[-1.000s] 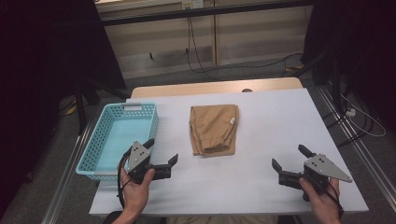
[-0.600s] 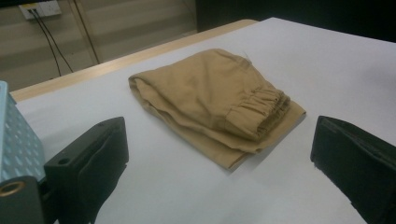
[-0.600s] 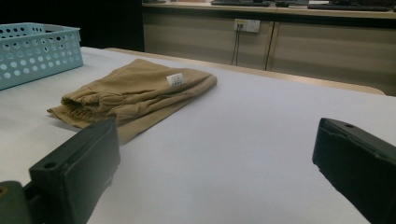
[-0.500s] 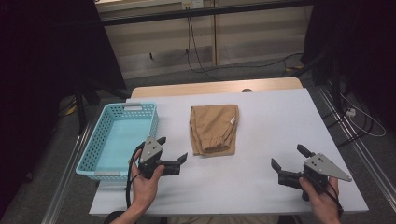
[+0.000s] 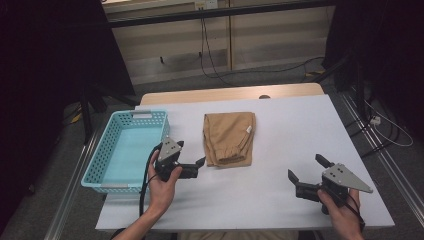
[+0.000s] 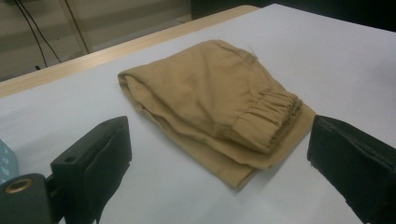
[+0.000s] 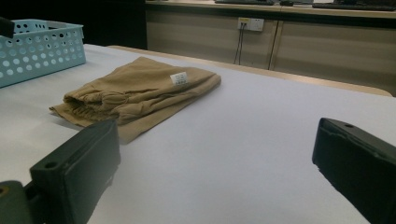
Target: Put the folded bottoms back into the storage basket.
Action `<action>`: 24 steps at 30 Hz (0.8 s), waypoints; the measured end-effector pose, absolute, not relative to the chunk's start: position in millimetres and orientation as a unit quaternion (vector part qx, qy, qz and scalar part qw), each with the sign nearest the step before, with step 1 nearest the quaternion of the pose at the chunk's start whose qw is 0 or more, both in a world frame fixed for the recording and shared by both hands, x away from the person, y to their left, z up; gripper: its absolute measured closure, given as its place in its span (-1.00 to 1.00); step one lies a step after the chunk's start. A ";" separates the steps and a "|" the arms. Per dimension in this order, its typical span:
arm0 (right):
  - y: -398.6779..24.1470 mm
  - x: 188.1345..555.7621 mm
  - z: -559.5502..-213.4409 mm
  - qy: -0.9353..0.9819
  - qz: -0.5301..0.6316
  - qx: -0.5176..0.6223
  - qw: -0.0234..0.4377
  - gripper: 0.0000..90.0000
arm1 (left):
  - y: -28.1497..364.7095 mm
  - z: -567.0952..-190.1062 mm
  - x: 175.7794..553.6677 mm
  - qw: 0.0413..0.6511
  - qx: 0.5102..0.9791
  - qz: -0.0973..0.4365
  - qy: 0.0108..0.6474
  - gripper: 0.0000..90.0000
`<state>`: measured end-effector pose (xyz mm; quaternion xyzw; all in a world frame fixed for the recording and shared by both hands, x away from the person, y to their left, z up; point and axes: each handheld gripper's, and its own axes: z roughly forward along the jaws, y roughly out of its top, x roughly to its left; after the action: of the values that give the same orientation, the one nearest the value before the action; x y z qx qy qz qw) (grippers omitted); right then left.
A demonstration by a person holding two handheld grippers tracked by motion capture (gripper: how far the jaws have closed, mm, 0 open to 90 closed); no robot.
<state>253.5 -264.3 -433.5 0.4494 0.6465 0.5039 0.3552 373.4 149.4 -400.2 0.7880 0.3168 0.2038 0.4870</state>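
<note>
A folded tan garment (image 5: 230, 137) with an elastic waistband lies flat on the white table (image 5: 300, 130), its waistband end toward the person. My left gripper (image 5: 191, 152) is open just left of the garment's near left corner, jaws apart from the cloth. In the left gripper view the garment (image 6: 210, 100) sits ahead between the wide jaws of the left gripper (image 6: 219, 158). My right gripper (image 5: 306, 167) stands open over the near right of the table, well away from the cloth. In the right gripper view the garment (image 7: 140, 93), with its small white label, lies far ahead of the right gripper (image 7: 215, 168).
A light blue perforated basket (image 5: 127, 150) stands at the table's left, right beside my left hand; its wall (image 7: 37, 46) also appears in the right gripper view. A wooden strip (image 5: 225, 94) runs along the table's far edge. Cables lie on the floor beyond.
My left gripper has moved right and forward from beside the basket to the garment's near left corner. The right gripper has stayed almost still.
</note>
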 end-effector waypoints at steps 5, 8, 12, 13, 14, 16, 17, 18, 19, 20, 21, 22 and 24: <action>-263.7 254.4 -433.7 0.647 0.504 0.448 0.356 -0.98 | 143.7 -399.1 385.3 0.484 0.789 0.198 0.322 -0.85; -264.2 253.9 -433.6 0.647 0.504 0.448 0.355 -0.98 | 141.5 -397.4 386.9 0.489 0.786 0.194 0.324 -0.83; -264.9 252.7 -433.3 0.646 0.505 0.448 0.355 -0.98 | 139.9 -393.6 390.4 0.511 0.772 0.141 0.350 -0.83; -265.1 252.8 -433.3 0.646 0.506 0.447 0.355 -0.98 | 135.4 -392.1 392.0 0.498 0.785 0.161 0.332 -0.83; -265.1 253.0 -433.3 0.647 0.505 0.448 0.355 -0.98 | 135.4 -392.1 392.0 0.498 0.785 0.161 0.332 -0.83; -264.9 253.1 -433.4 0.647 0.505 0.447 0.355 -0.98 | 132.3 -391.9 395.5 0.487 0.791 0.167 0.330 -0.83; -264.7 253.0 -433.3 0.648 0.505 0.447 0.355 -0.98 | 132.0 -392.4 401.8 0.489 0.790 0.153 0.338 -0.83; -264.5 252.8 -433.3 0.649 0.505 0.446 0.355 -0.98 | 132.0 -392.4 401.8 0.489 0.790 0.153 0.338 -0.83; -264.3 252.8 -433.3 0.649 0.505 0.446 0.355 -0.98 | 131.7 -392.4 404.6 0.486 0.790 0.152 0.340 -0.83; -264.2 252.9 -433.4 0.649 0.505 0.446 0.354 -0.98 | 130.1 -393.0 407.7 0.477 0.794 0.154 0.345 -0.83; -264.3 252.9 -433.5 0.649 0.504 0.445 0.355 -0.98 | 126.9 -395.0 415.8 0.448 0.807 0.144 0.357 -0.83; -264.3 252.9 -433.5 0.649 0.504 0.445 0.355 -0.98 | 126.9 -395.0 415.8 0.448 0.807 0.144 0.357 -0.83; -264.1 253.1 -433.9 0.652 0.502 0.446 0.353 -0.98 | 124.2 -399.4 425.7 0.444 0.806 0.132 0.369 -0.83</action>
<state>253.1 -264.1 -433.9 0.4458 0.6517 0.5021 0.3528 425.7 124.2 -399.4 0.8056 0.3690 0.1324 0.4442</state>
